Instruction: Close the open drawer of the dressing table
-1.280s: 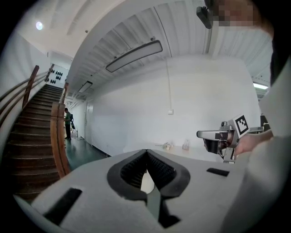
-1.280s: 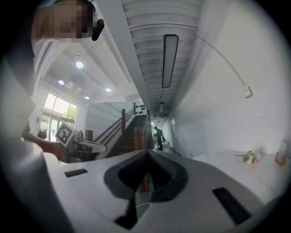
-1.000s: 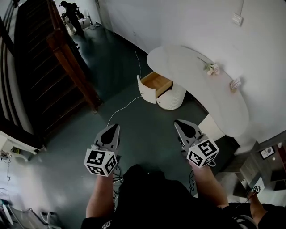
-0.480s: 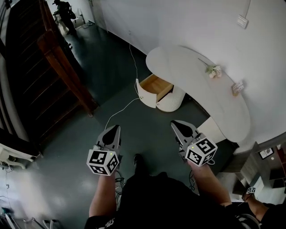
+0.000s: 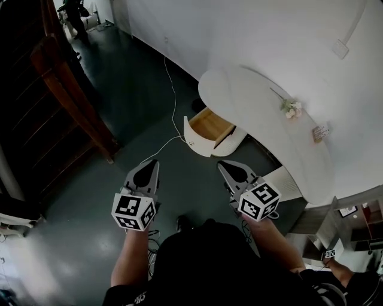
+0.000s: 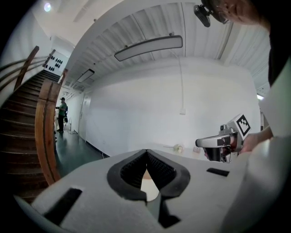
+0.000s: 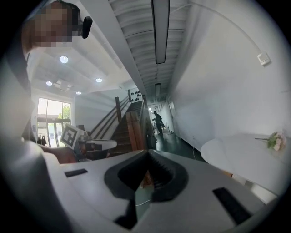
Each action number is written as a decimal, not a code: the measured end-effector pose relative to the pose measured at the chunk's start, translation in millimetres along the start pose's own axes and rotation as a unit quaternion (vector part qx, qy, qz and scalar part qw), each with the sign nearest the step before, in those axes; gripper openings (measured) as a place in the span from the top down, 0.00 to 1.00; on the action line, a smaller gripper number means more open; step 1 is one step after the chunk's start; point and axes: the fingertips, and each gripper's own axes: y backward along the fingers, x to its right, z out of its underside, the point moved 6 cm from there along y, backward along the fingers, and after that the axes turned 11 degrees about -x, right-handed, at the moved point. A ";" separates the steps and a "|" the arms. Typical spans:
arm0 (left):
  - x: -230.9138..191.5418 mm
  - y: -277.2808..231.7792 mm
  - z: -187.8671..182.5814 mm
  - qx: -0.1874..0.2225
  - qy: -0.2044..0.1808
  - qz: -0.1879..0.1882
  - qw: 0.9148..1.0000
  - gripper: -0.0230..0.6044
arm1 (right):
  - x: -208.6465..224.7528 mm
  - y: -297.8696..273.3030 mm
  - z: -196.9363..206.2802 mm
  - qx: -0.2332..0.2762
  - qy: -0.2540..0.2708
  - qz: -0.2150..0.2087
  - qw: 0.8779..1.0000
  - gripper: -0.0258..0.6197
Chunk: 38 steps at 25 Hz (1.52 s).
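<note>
The white dressing table (image 5: 257, 101) stands against the wall, its curved top also in the right gripper view (image 7: 245, 154). Its drawer (image 5: 205, 130) is pulled out towards me, showing a wooden inside and a rounded white front. In the head view, my left gripper (image 5: 153, 161) hangs over the dark floor, short of the drawer and to its left. My right gripper (image 5: 221, 164) is just below the drawer's front, apart from it. Both are shut and hold nothing, the jaws meeting at the tips in the left gripper view (image 6: 146, 151) and the right gripper view (image 7: 146, 152).
A flower sprig (image 5: 292, 108) and a small card (image 5: 321, 131) lie on the table top. A white cable (image 5: 170, 89) runs along the floor to the drawer. A wooden staircase (image 5: 66, 77) rises at the left. A person (image 5: 73, 12) stands far down the hall.
Both grippers have moved forward together towards the drawer, which now lies closer to their tips. Both stay shut.
</note>
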 end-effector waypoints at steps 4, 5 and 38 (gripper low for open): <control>-25.0 -25.1 -0.5 -0.012 0.006 0.020 1.000 0.95 | 10.8 -27.9 -4.4 -0.019 -0.009 0.012 1.000 0.95; -28.8 -31.5 -0.8 -0.014 0.006 0.023 1.000 0.95 | 14.3 -33.1 -4.4 -0.024 -0.012 0.013 1.000 0.95; -22.0 -273.2 -12.4 -0.110 0.018 -0.006 0.994 0.95 | 252.6 -136.6 -4.0 -0.103 0.025 -0.030 0.994 0.95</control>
